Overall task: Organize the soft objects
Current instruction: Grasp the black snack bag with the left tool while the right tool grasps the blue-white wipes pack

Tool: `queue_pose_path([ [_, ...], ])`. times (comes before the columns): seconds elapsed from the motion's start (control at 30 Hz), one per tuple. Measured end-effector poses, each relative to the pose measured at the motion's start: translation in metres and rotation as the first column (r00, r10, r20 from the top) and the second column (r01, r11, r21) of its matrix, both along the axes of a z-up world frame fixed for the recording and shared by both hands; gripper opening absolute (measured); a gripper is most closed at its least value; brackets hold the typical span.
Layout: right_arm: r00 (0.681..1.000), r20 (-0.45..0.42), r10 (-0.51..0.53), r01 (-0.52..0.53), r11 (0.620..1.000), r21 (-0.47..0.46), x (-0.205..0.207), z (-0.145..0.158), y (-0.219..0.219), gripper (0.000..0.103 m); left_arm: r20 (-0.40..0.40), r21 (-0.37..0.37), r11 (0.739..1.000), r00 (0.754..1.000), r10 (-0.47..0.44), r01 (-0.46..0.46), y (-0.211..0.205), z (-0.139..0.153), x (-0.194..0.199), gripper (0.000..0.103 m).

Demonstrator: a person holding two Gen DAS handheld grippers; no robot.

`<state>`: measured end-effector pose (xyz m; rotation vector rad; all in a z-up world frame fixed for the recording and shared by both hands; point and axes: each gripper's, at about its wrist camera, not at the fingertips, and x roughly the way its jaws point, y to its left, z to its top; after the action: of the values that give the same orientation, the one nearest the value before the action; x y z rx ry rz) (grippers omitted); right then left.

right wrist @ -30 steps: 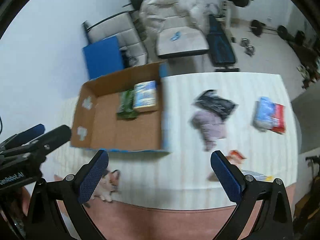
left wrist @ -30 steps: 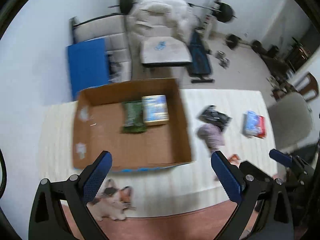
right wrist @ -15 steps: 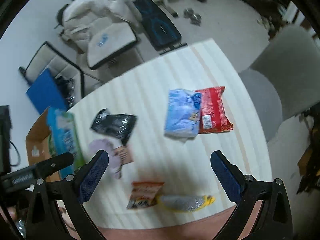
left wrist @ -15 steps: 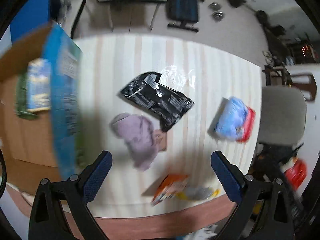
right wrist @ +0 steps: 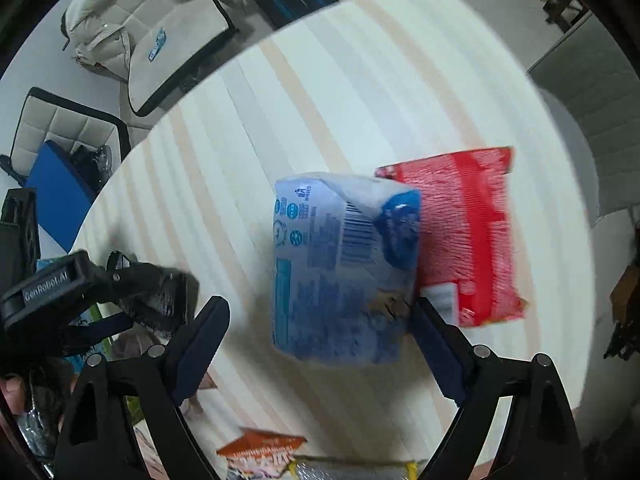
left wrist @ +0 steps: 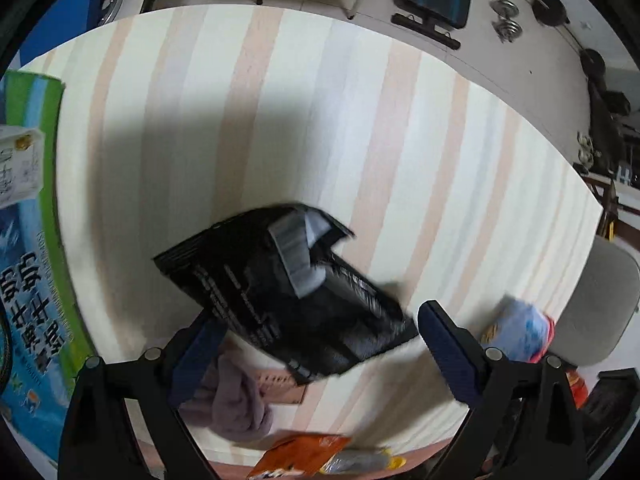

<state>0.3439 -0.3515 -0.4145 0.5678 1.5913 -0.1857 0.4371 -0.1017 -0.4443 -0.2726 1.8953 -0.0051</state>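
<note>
My left gripper is open, its blue-padded fingers on either side of a black plastic packet lying on the striped table. A mauve cloth lies just below the packet. My right gripper is open, its fingers on either side of a light blue soft pack. A red packet lies against the pack's right side. The left gripper body shows at the left in the right wrist view.
The cardboard box's printed blue-green side is at the far left. An orange snack packet and a silver-yellow packet lie near the table's front edge. A grey chair stands at the right.
Both grippers have dropped closer to the table. The left one now brackets the black packet, the right one brackets the blue pack. Both stay open.
</note>
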Motion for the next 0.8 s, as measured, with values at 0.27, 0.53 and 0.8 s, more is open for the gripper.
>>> queue_pose_path([
  [0.27, 0.998, -0.020, 0.057, -0.058, 0.998, -0.030, 0.002, -0.019, 0.008, 0.079, 0.093, 0.141, 0.945, 0.946, -0.310, 0.296, -0.053, 0.006, -0.004, 0.083],
  [0.53, 0.997, -0.021, 0.079, -0.081, 0.994, -0.068, 0.001, -0.019, 0.008, 0.069, 0.139, 0.165, 0.899, 0.892, -0.429, 0.407, -0.079, 0.018, -0.027, 0.056],
  [0.8, 0.996, -0.012, 0.091, -0.091, 0.992, -0.084, -0.006, -0.009, 0.009, 0.046, 0.182, 0.181, 0.889, 0.874, -0.450, 0.421, -0.071, 0.030, -0.042, 0.042],
])
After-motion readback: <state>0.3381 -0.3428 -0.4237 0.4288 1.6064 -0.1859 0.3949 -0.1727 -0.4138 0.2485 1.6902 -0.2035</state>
